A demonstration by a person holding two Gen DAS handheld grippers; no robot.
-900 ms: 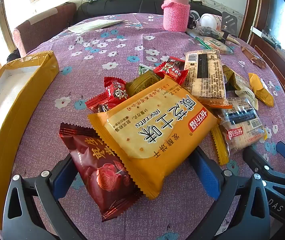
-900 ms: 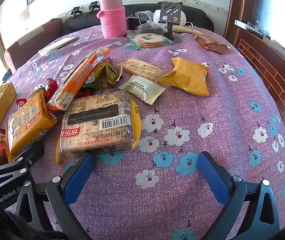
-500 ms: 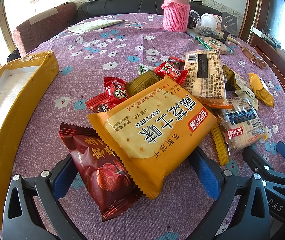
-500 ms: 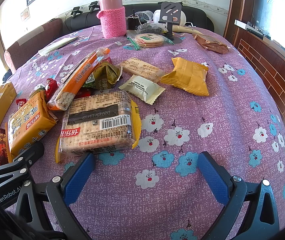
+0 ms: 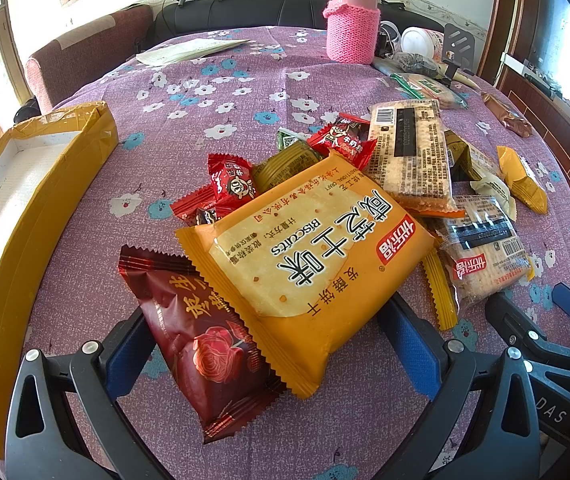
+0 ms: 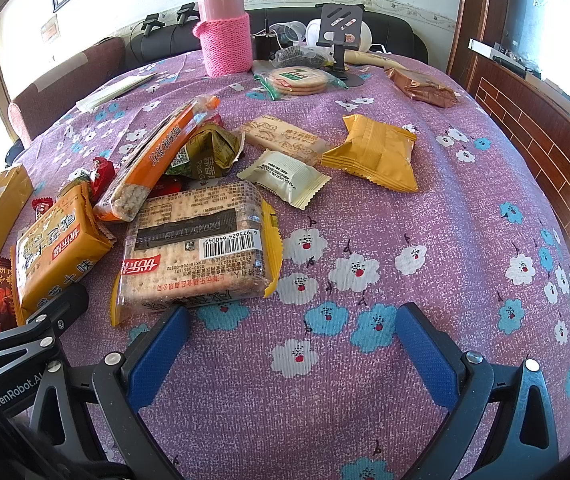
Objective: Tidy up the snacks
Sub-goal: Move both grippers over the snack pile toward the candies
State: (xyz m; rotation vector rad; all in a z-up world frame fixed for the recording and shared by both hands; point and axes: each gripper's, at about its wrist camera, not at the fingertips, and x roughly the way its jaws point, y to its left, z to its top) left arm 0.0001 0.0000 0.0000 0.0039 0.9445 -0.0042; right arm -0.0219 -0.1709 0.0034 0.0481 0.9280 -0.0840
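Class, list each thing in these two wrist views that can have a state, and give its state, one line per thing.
Left gripper: open, straddling two packets, gripping neither.
Right gripper: open, nothing between its fingers.
Yellow cardboard box: open-topped, nothing visible inside.
Large orange biscuit packet: sealed, lying on other snacks.
Dark red rose-print packet: sealed, partly under the orange packet.
Pink flask with knitted sleeve: upright, capped.

Open right claw [image 6: 293,344] beside cracker pack [image 6: 197,248]
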